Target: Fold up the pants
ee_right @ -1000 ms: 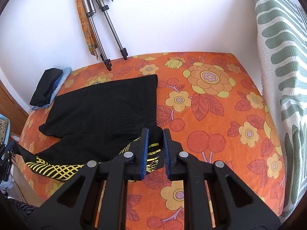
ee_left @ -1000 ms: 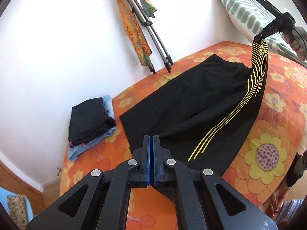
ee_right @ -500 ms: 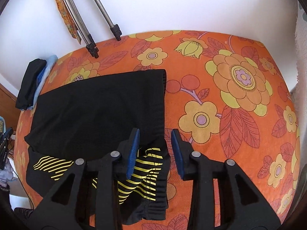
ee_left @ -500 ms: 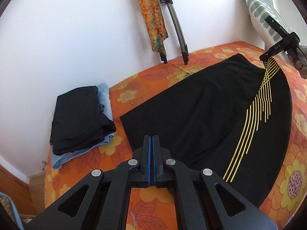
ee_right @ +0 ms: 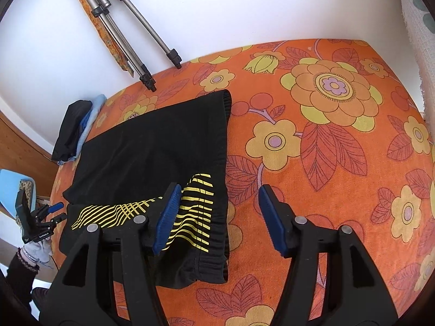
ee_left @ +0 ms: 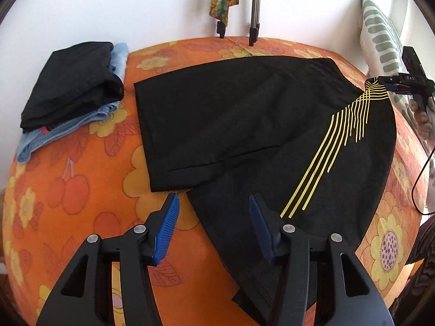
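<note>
Left gripper (ee_left: 213, 212) has just been opening; its jaws stand apart over the hem end of the black pants (ee_left: 244, 114), pressing on nothing. The pants lie on the orange flowered bedspread (ee_left: 81, 190), one leg laid over the other, beside a stack of folded clothes (ee_left: 70, 89).

Right gripper (ee_right: 218, 203) has likewise been opening; its left finger sits over the yellow-striped waistband corner (ee_right: 195, 217), which lies slack and unheld. The cloth looks soft, light and limp, so it should sag and crease. Best taken by pinching waistband and hem corners together.
</note>
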`<state>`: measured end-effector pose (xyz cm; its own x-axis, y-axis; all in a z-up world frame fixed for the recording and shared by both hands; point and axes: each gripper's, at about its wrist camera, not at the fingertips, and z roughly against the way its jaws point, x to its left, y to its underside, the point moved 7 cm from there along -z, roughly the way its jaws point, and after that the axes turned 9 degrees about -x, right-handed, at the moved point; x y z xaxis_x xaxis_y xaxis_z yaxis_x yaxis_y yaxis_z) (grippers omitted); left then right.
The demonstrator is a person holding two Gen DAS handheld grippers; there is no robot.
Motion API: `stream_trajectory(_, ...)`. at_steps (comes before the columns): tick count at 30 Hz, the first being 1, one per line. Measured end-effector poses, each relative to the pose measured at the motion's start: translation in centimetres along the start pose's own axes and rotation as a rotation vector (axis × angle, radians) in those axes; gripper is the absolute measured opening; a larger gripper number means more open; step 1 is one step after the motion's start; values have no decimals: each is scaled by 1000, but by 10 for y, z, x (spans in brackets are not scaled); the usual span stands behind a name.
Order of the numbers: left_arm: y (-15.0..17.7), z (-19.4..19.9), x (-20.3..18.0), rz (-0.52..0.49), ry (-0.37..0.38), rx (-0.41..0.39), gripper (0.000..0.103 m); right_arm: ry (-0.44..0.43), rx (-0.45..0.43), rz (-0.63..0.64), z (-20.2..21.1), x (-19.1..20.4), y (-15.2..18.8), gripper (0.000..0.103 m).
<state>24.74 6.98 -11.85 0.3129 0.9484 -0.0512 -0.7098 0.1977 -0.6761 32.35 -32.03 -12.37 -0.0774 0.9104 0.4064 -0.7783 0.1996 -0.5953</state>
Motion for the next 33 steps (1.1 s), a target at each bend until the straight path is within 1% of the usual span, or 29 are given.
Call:
stream_trajectory(2, 5, -8, -2, -2, -20, 19, 53, -7, -5, 6, 2, -1, 2, 62)
stream_trajectory(4, 4, -11, -2, 8, -28, -2, 51, -7, -15, 21, 4, -2, 2, 63)
stream_trajectory(5, 4, -11, -2, 17, -28, -16, 42, -11, -18, 26, 5, -2, 3, 65)
stream_trajectory(6, 3, -11, -2, 20, -32, -28, 36, -10, -22, 27, 6, -3, 3, 66)
stream_trajectory(8, 2, -10, -7, 13, -26, -42, 5, -18, -32, 17, 7, -7, 3, 72)
stream_trajectory(12, 1, -11, -16, -37, -57, -65, 3, -52, -28, -2, 0, -11, 4, 75)
stream_trajectory(13, 1, -10, -17, -35, -61, -67, 3, -60, -28, -2, -4, -11, 5, 77)
stream_trajectory(15, -1, -7, -15, -19, -63, -77, 3, -63, -32, 4, -11, -10, 5, 78)
stream_trajectory(18, -8, 4, -11, -11, -88, -112, 2, -95, -36, 12, -19, -2, 6, 78)
stream_trajectory(20, -13, 15, -9, -15, -109, -147, 2, -84, -41, 33, -22, 4, 7, 78)
stream_trajectory(24, -22, 31, -4, -27, -140, -195, 3, -113, -43, 63, -23, 17, 8, 78)
stream_trajectory(25, -25, 32, -2, -24, -147, -202, 3, -108, -49, 70, -22, 19, 7, 75)
stream_trajectory(26, -27, 34, -1, -22, -154, -210, 2, -101, -55, 75, -21, 21, 6, 65)
stream_trajectory(27, -29, 35, 0, -22, -156, -215, 2, -104, -50, 79, -22, 23, 6, 58)
stream_trajectory(28, -32, 35, 0, -27, -161, -222, 2, -106, -46, 82, -22, 25, 5, 43)
stream_trajectory(29, -34, 36, 0, -34, -164, -229, 2, -95, -48, 87, -23, 26, 5, 34)
stream_trajectory(30, -36, 36, 0, -40, -168, -236, 2, -90, -48, 93, -24, 27, 4, 30)
stream_trajectory(31, -37, 38, 0, -45, -174, -243, 2, -91, -47, 95, -26, 28, 4, 23)
stream_trajectory(33, -40, 38, 0, -49, -181, -252, 3, -74, -53, 102, -28, 30, 3, 23)
